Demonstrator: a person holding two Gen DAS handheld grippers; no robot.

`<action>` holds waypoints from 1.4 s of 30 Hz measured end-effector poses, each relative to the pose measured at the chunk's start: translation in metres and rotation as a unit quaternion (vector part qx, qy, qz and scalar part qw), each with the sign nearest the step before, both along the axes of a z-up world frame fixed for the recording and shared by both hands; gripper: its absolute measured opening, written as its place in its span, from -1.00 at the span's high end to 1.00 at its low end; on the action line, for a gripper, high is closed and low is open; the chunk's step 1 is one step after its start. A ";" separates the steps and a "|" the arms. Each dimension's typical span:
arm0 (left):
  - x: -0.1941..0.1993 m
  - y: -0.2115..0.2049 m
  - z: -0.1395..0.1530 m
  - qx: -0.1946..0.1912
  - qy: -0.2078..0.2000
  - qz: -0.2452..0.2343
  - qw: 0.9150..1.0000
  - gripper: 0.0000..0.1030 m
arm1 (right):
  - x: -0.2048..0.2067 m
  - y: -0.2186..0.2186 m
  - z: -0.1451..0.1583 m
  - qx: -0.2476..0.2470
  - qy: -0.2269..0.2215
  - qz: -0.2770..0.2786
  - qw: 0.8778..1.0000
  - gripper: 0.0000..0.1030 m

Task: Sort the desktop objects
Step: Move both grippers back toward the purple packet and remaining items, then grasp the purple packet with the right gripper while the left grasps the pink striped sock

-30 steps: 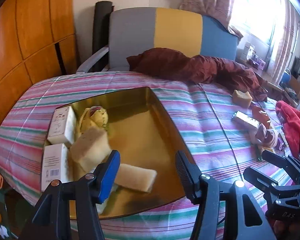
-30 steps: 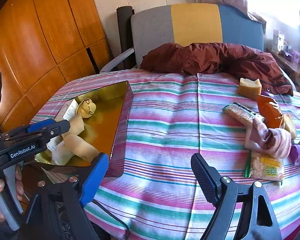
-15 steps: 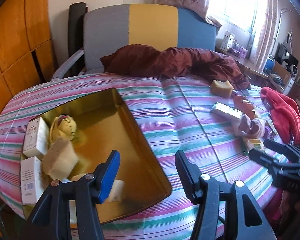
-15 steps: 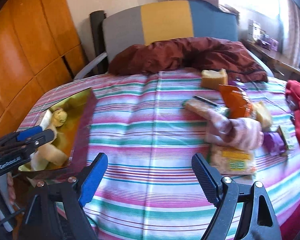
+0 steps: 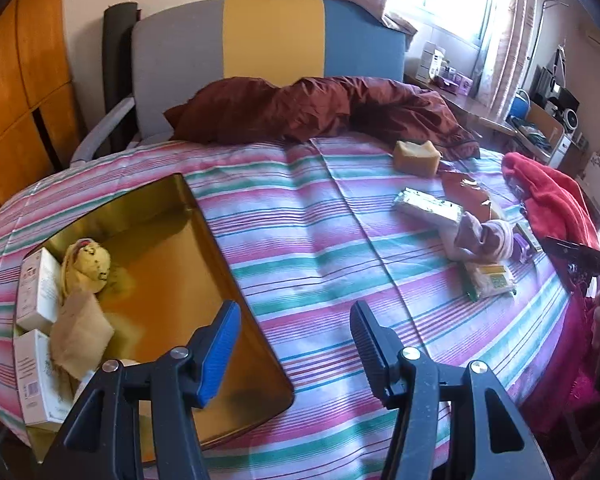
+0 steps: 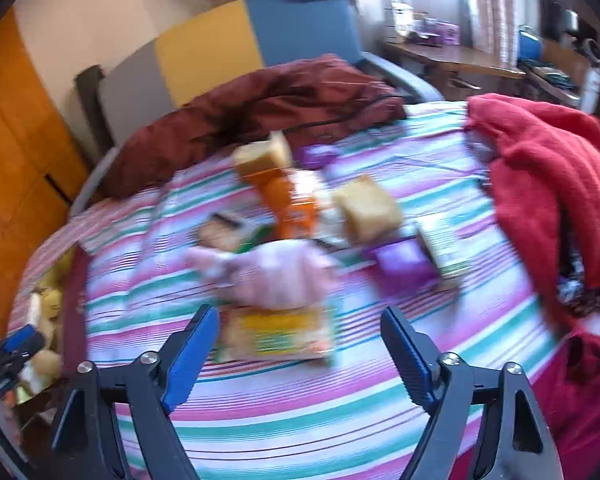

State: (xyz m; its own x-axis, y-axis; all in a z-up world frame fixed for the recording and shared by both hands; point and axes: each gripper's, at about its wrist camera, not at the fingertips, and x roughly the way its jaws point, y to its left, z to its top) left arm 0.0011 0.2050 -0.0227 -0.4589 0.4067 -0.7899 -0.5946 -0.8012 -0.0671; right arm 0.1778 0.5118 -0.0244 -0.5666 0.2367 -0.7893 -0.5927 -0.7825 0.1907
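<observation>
A gold tray point(image 5: 172, 216) lies at the left of the striped table. In it are two white boxes point(image 5: 40, 284), a yellow plush toy point(image 5: 90, 264) and tan sponges point(image 5: 80, 332). My left gripper point(image 5: 294, 320) hovers open over the tray's right edge, with nothing between its fingers. A heap at the right holds a pink sock point(image 6: 276, 276), a yellow-green packet point(image 6: 276, 334), a purple pack point(image 6: 400, 264), an orange packet point(image 6: 288, 204) and sponge blocks point(image 6: 368, 208). My right gripper point(image 6: 298, 320) hangs just in front of the packet; its jaws are closing and grip nothing. That view is blurred.
A dark red quilt point(image 5: 320, 108) lies at the table's back against a grey, yellow and blue chair point(image 5: 272, 36). A red cloth point(image 6: 548, 176) covers the right edge. A cluttered desk point(image 5: 540, 120) stands beyond, and a wooden cabinet point(image 5: 16, 92) at the left.
Both grippers have swung right. The left one went from above the tray's contents to its right edge. The right one closed in on the heap and its jaws narrowed a little.
</observation>
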 end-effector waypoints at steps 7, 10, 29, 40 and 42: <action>0.001 0.018 -0.003 -0.005 -0.005 -0.020 1.000 -0.12 | 0.001 0.046 -0.018 0.025 -0.051 0.008 0.998 -0.08; 0.002 0.026 -0.006 -0.007 -0.014 -0.029 0.999 -0.12 | -0.008 0.058 -0.029 0.037 -0.065 0.019 0.997 -0.08; 0.018 0.113 -0.013 0.007 -0.070 -0.111 0.991 -0.12 | -0.049 0.097 -0.077 0.036 -0.117 0.062 0.990 -0.09; 0.031 0.192 -0.023 0.026 -0.118 -0.166 0.979 -0.24 | -0.050 0.093 -0.082 0.033 -0.134 0.074 0.988 0.21; 0.032 0.206 -0.029 0.025 -0.135 -0.164 0.977 -0.30 | -0.049 0.092 -0.081 0.032 -0.135 0.074 0.988 0.21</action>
